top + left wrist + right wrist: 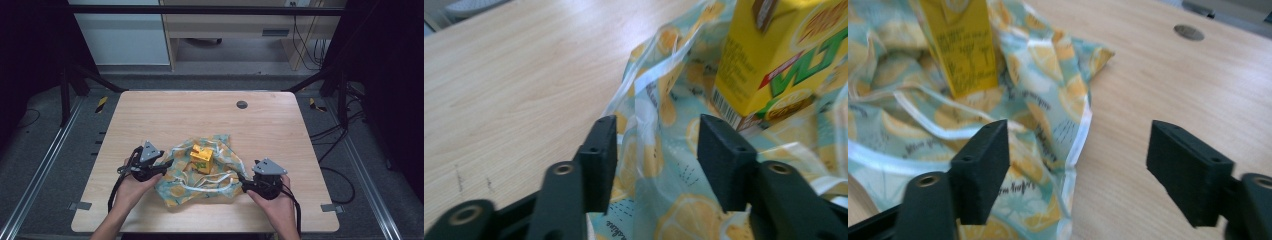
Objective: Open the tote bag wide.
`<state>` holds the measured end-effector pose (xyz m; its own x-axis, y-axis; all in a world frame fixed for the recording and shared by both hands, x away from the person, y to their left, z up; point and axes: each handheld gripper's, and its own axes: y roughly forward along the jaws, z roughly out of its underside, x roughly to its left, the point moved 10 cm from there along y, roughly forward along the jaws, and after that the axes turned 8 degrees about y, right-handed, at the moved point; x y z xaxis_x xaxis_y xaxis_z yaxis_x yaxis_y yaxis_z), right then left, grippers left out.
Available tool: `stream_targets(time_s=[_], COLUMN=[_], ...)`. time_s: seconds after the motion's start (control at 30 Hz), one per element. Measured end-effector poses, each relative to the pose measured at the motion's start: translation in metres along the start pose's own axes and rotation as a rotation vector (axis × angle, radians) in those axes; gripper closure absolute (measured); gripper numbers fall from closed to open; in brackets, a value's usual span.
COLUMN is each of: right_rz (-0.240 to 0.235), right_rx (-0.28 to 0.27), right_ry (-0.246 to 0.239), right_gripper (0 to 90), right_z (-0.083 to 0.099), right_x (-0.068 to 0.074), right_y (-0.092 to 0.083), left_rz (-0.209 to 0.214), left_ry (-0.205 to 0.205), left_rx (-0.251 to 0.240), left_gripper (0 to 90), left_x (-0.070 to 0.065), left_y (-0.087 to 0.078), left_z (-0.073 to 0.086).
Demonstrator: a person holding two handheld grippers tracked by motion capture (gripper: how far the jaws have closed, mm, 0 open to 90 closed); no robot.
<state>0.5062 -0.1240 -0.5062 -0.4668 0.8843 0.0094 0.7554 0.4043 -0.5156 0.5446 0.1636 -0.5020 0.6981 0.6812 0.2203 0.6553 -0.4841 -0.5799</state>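
Right now both grippers sit at the edges of a lemon-print plastic bag (200,172) lying crumpled on the near half of the wooden table (150,115), with a yellow drink carton (201,157) standing on the middle of it. Left gripper (167,163): jaws spread, a fold of bag rising between them in the left gripper view but the pads (601,150) not pressing on it. Right gripper (241,176): jaws spread wide, bag edge by one pad (983,160), bare table under the gap, nothing pinched.

Step looks like working the bag around the carton, likely wrapping or bagging it. To do it well: take each side by the white-banded rim, not the loose middle, and close fully on one layer before lifting. Raise both sides evenly so the carton stays upright and doesn't tip. Keep pulls gentle; thin film slips or bunches easily. Carton is tall and light, so a lopsided tug could knock it over.
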Motion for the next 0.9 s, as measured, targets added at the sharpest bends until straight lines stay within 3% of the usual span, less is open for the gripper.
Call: stream_targets(time_s=[0.17, 0.27, 0.37, 0.57, 0.77, 0.9], right_rz=[0.058, 0.098, 0.141, 0.196, 0.221, 0.225], right_rx=[-0.028, -0.024, -0.013, 0.013, 0.051, 0.066], right_ry=[0.032, 0.050, 0.080, 0.140, 0.180, 0.199], right_gripper=[16.1, 15.3, 12.9, 9.8, 6.7, 6.2], right_z=[-0.006, -0.005, -0.001, 0.009, 0.024, 0.030], right_x=[-0.013, -0.025, -0.042, -0.071, -0.094, -0.100], right_y=[-0.005, -0.007, -0.007, -0.008, -0.006, -0.004], left_rz=[-0.032, -0.066, -0.109, -0.140, -0.182, -0.192], left_ry=[-0.040, -0.054, -0.119, -0.211, -0.247, -0.278], left_rx=[-0.048, -0.053, -0.066, -0.057, -0.043, -0.048], left_gripper=[30.5, 23.0, 18.7, 16.1, 13.0, 10.7], left_x=[0.014, 0.032, 0.055, 0.085, 0.106, 0.116], left_y=[-0.023, -0.036, -0.045, -0.049, -0.052, -0.052], left_z=[-0.005, 0.001, 0.013, 0.039, 0.060, 0.074])
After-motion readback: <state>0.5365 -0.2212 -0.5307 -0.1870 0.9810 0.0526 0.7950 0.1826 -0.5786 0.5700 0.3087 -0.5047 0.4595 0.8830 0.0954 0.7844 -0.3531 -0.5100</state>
